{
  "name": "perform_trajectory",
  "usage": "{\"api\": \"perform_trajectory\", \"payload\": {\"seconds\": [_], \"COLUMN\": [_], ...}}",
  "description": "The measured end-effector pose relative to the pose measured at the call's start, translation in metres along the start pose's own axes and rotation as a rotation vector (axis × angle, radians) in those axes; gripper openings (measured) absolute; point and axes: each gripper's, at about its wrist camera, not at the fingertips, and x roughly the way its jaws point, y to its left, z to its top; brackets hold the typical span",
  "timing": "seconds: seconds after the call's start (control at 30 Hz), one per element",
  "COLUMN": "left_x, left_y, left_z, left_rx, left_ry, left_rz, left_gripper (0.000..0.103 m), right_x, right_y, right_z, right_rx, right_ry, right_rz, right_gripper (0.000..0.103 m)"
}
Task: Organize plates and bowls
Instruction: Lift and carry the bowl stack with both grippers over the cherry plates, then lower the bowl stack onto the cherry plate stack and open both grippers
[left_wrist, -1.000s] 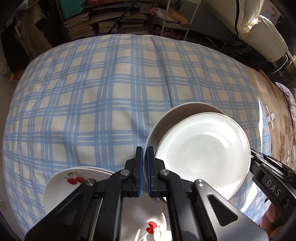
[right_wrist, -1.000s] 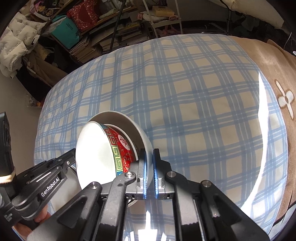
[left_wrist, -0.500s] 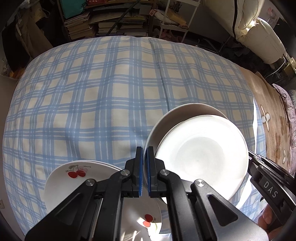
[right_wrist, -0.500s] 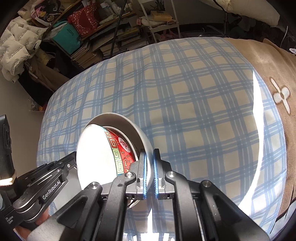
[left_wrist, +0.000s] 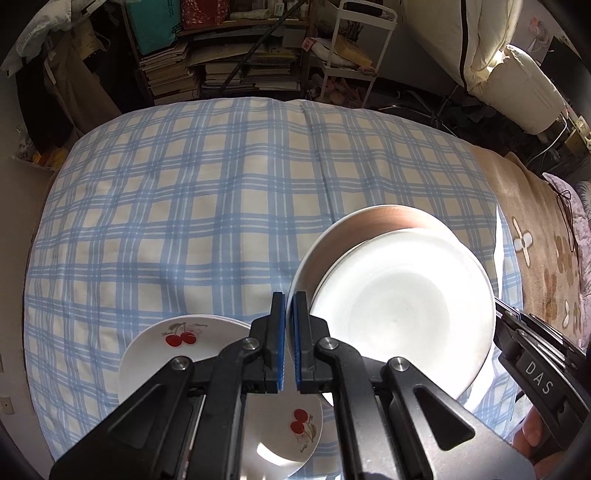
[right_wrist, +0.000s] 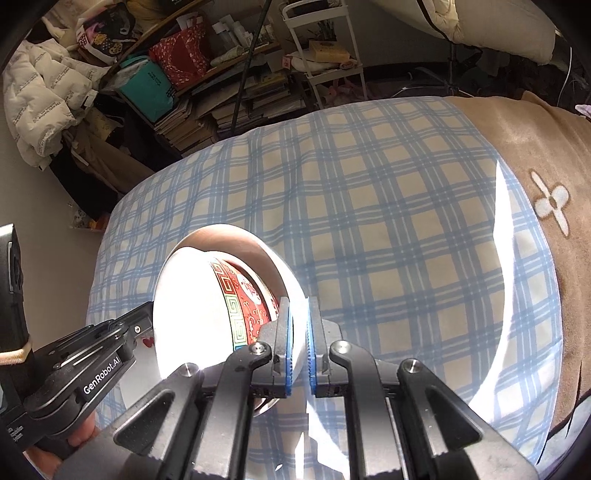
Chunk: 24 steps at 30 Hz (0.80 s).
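The bed (left_wrist: 221, 221), under a blue checked cover, fills both views. Above it, right of centre in the left wrist view, a wide white bowl (left_wrist: 369, 225) is held tipped up on edge. It is glazed ceramic, so I judge it stiff, slippery, fairly heavy and easy to chip. The thin rim is the only place to take hold.

A smaller red-patterned bowl (right_wrist: 240, 314) nests inside it with its white inside turned toward the left wrist camera. It sits loose and could slide out if the tilt grows.

At the lower left of that view, cherry-printed plates (left_wrist: 155, 354) lie flat on the cover, apparently one on another.

The right gripper (right_wrist: 299, 350) has its jaws clenched on the wide bowl's rim. The left gripper (left_wrist: 289, 332) has its jaws nearly together and seems to pinch the opposite rim.
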Motion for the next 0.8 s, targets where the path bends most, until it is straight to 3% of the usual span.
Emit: {"api": "perform_trajectory", "payload": {"seconds": [0.5, 0.8], "left_x": [-0.057, -0.058], "left_y": [0.058, 0.097], "left_z": [-0.053, -0.095], "left_rx": [-0.115, -0.207], "left_ry": [-0.021, 0.021], "left_rz": [0.111, 0.135], "left_gripper": [0.002, 0.002], "right_x": [-0.019, -0.007], "right_y": [0.072, 0.111], "right_z": [-0.039, -0.07], "right_rx": [-0.155, -0.264], "right_ry": [0.008, 0.061], "right_rz": [0.106, 0.119], "right_gripper": [0.011, 0.011]}}
